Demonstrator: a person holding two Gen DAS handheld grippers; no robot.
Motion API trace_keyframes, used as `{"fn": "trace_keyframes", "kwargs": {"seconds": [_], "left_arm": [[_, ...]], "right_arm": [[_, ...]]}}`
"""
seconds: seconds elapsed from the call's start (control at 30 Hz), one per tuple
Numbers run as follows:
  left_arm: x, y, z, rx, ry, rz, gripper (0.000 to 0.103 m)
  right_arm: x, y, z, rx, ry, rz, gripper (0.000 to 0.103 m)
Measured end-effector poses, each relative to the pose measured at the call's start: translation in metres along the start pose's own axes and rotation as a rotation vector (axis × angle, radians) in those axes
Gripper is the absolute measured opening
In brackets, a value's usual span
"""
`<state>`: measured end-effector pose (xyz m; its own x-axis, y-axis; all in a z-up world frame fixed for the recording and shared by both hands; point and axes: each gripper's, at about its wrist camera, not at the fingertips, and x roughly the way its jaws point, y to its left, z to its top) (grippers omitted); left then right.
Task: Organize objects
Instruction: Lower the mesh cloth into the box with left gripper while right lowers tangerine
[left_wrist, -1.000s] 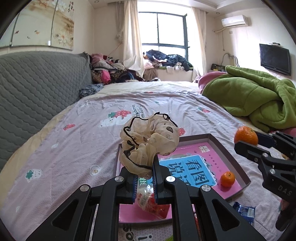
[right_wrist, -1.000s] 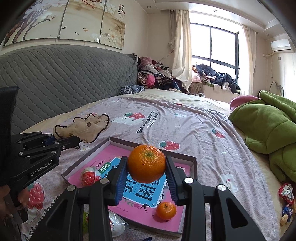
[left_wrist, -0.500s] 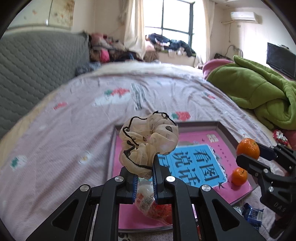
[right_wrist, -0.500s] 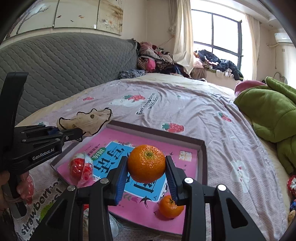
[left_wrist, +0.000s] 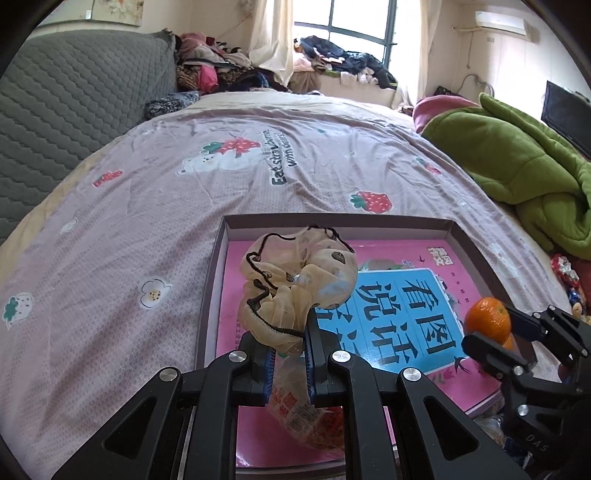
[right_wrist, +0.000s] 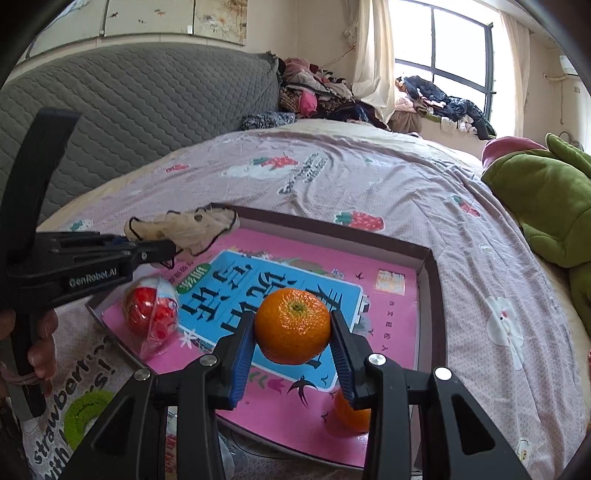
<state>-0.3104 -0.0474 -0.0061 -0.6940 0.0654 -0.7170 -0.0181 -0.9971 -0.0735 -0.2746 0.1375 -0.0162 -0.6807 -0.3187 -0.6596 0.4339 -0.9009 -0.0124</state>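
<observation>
A shallow box tray (left_wrist: 218, 258) (right_wrist: 428, 280) with a pink and blue printed bottom lies on the bed. My left gripper (left_wrist: 290, 354) (right_wrist: 162, 251) is shut on a cream scrunchie (left_wrist: 295, 280) (right_wrist: 184, 229) with black trim, held over the tray's left part. My right gripper (right_wrist: 291, 339) (left_wrist: 491, 332) is shut on a large orange (right_wrist: 292, 325) (left_wrist: 487, 320), held over the tray's near right side. A smaller orange (right_wrist: 351, 410) lies in the tray under the right fingers. A red snack in clear wrap (right_wrist: 151, 314) (left_wrist: 306, 413) lies in the tray's near left corner.
The bed has a lilac strawberry-print sheet (left_wrist: 147, 206). A green blanket (left_wrist: 517, 166) is heaped at the right, a grey padded headboard (right_wrist: 110, 110) at the left. Clothes are piled by the window. Small wrapped items (left_wrist: 565, 269) lie right of the tray. A person's hand (right_wrist: 40, 350) holds the left gripper.
Both grippers have sunk toward the tray and tipped downward, each still holding its item. The tray now fills more of both views, and the smaller orange is partly hidden by the right finger.
</observation>
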Motion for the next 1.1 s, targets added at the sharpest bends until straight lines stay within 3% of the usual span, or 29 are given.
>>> {"fn": "trace_keyframes", "kwargs": {"seconds": [0.27, 1.1], "left_arm": [[0.014, 0.0, -0.002, 0.004, 0.055, -0.01, 0.014], [0.019, 0.003, -0.004, -0.009, 0.09, -0.009, 0.026]], "right_arm": [[0.017, -0.009, -0.007, 0.042, 0.065, 0.023, 0.04], [0.023, -0.005, -0.008, 0.008, 0.097, -0.015, 0.04]]}}
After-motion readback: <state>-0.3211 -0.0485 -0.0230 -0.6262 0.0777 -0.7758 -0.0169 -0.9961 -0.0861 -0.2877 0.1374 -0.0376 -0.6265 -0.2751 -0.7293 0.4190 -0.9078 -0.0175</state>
